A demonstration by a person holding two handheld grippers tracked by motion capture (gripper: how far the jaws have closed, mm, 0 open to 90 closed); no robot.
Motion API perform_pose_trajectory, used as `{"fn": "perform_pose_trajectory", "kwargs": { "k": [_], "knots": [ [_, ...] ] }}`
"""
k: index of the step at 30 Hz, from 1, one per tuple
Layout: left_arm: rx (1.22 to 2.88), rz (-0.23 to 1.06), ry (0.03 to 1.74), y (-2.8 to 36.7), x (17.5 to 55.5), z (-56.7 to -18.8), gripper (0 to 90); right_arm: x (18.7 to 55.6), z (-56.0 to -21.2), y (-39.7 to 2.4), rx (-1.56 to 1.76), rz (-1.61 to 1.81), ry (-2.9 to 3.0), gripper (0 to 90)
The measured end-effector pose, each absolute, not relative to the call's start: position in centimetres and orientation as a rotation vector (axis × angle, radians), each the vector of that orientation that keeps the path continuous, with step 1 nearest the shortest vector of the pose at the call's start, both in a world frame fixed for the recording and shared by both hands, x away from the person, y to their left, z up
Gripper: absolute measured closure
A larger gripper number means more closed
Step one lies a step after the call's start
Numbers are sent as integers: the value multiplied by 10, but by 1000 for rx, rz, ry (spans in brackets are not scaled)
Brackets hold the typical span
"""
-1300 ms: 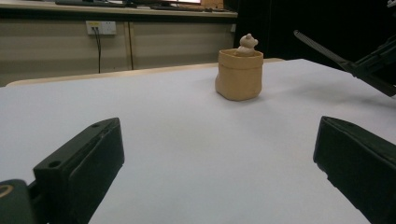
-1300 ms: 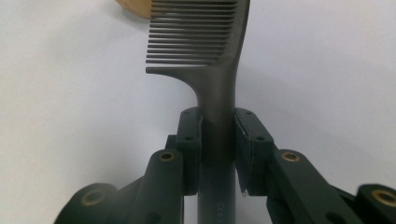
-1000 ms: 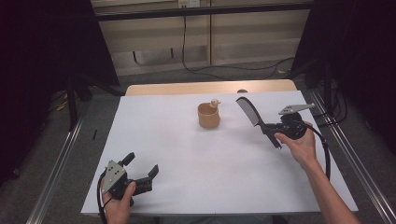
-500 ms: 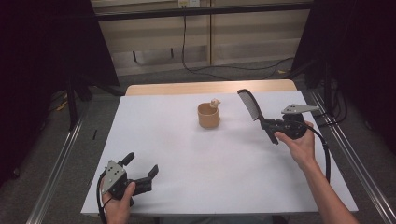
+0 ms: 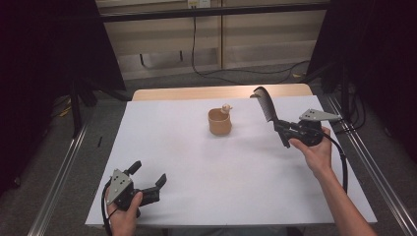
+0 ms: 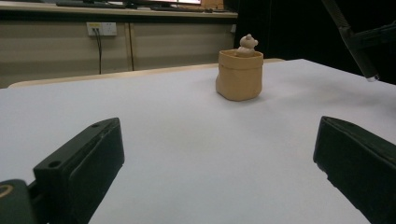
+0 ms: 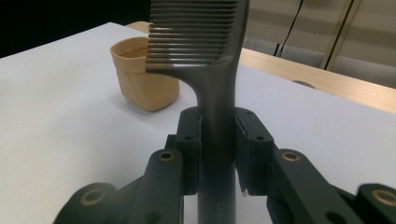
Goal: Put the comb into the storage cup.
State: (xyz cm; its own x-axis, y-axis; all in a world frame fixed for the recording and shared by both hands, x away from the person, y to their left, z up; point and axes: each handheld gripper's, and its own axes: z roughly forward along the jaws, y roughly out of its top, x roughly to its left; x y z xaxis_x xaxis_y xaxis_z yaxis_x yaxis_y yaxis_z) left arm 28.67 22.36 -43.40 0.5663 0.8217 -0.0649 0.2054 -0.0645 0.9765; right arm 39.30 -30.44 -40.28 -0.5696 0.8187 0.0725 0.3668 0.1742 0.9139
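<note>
High view: comb (image 5: 265,104) (gripped) seemingly unmoved.

Comb (image 5: 265,104) in the right hand-held gripper (image 5: 284,133) tipped a touch more upright, nothing else shifted

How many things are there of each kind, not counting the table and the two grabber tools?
Dark grey plastic comb: 1
Tan soft cup-shaped pouch: 1
Small tan bear figure sitting in the pouch: 1
Total: 3
</note>
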Motion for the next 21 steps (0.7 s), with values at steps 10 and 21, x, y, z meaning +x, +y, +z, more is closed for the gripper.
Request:
{"fn": "perform_pose_trajectory", "kwargs": {
  "k": [10, 21],
  "knots": [
    [1588, 636, 891, 223, 287, -434, 19, 391, -398, -298, 1060, 1448, 1961, 728],
    [1586, 638, 883, 222, 287, -434, 19, 389, -393, -291, 1020, 1510, 1941, 728]
  ]
}}
